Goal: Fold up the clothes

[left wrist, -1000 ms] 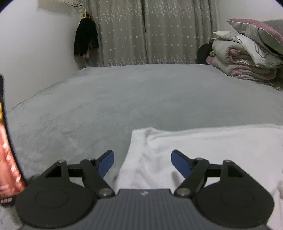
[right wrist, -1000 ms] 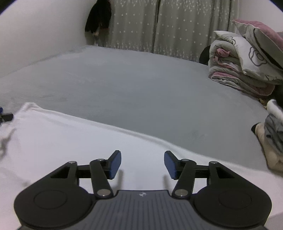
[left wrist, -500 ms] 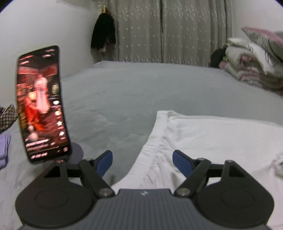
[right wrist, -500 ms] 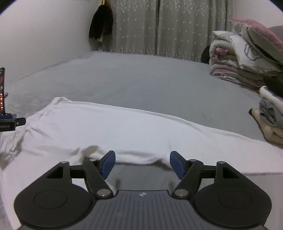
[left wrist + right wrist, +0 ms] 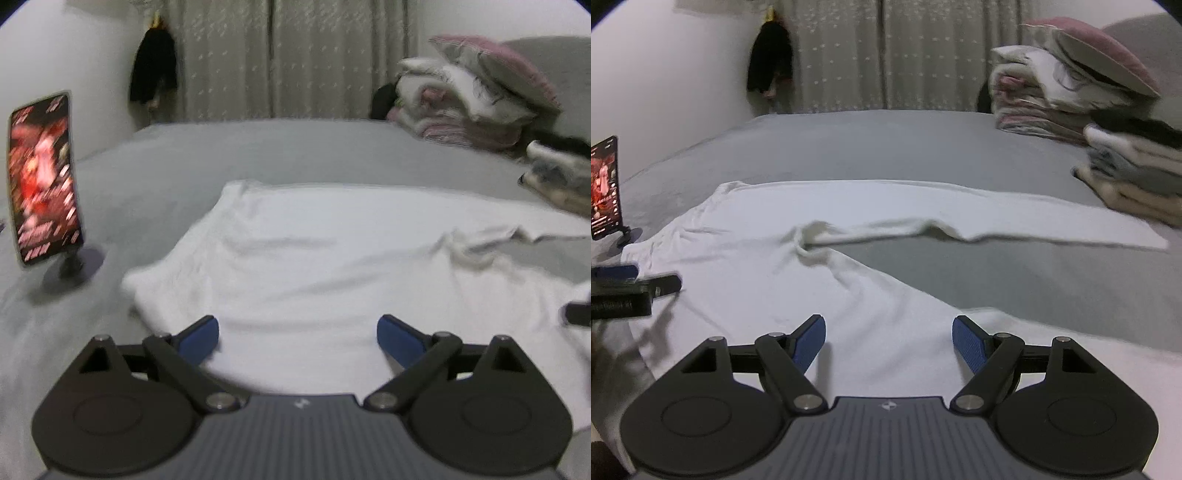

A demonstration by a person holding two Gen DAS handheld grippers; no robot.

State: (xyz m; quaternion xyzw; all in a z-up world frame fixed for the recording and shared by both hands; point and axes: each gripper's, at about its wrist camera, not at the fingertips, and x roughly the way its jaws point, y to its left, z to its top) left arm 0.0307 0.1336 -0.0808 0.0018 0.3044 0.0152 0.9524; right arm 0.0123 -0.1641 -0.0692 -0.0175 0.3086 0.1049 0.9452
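Observation:
A white long-sleeved garment point(image 5: 314, 258) point(image 5: 768, 258) lies spread flat on the grey bed point(image 5: 258, 147) point(image 5: 871, 140). One sleeve point(image 5: 1015, 218) stretches out to the right toward a stack of clothes. My left gripper point(image 5: 297, 334) hovers open over the garment's near left part, nothing between its blue pads. My right gripper point(image 5: 888, 338) is open too, above the near edge of the cloth. The left gripper's fingertip point(image 5: 617, 273) shows at the left edge of the right wrist view.
A phone on a round stand point(image 5: 44, 177) point(image 5: 605, 188) is upright at the bed's left side, screen lit. Folded clothes point(image 5: 1134, 173) sit at the right. Bedding and pillows point(image 5: 472, 96) are piled at the back right. Curtains point(image 5: 288, 59) and a dark hanging garment point(image 5: 153, 70) lie behind.
Both grippers have pulled back and risen, so more of the garment and its right sleeve shows. The left view swung right; the phone has slid toward the left edge.

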